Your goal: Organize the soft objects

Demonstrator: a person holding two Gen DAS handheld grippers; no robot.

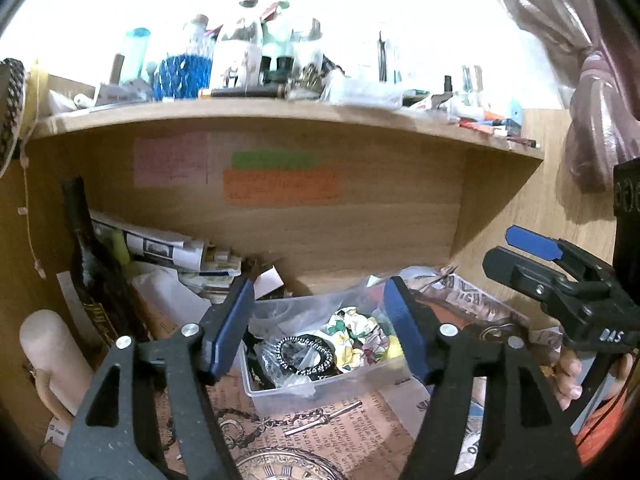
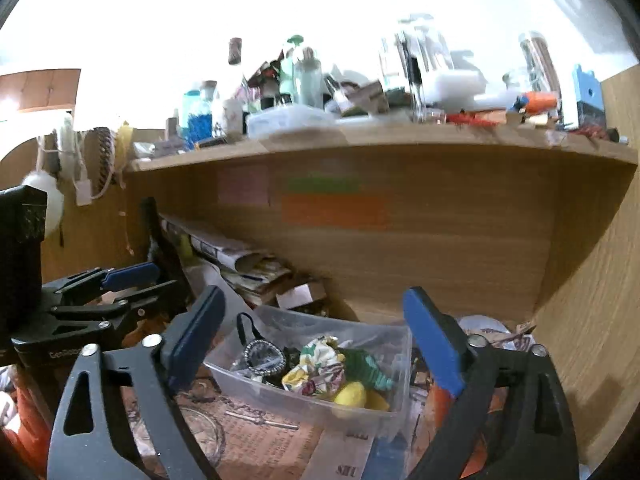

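A clear plastic box (image 1: 304, 390) (image 2: 372, 416) stands under a wooden shelf. It holds a floral fabric scrunchie (image 1: 354, 334) (image 2: 320, 364), a black beaded band in a plastic bag (image 1: 306, 356) (image 2: 262, 356), a green fabric piece (image 2: 366, 366) and a yellow soft piece (image 2: 352, 394). My left gripper (image 1: 320, 320) is open and empty, its fingers on either side of the box, just in front of it. My right gripper (image 2: 316, 340) is open and empty, also in front of the box. The right gripper shows at the right of the left wrist view (image 1: 524, 256).
The wooden shelf (image 1: 280, 114) (image 2: 360, 144) above is crowded with bottles and jars. Stacked papers (image 1: 168, 248) and a dark bottle (image 1: 96, 272) lie at the left. Printed paper with a pocket watch picture (image 1: 288, 440) covers the surface. Wooden walls enclose the nook at the back and right.
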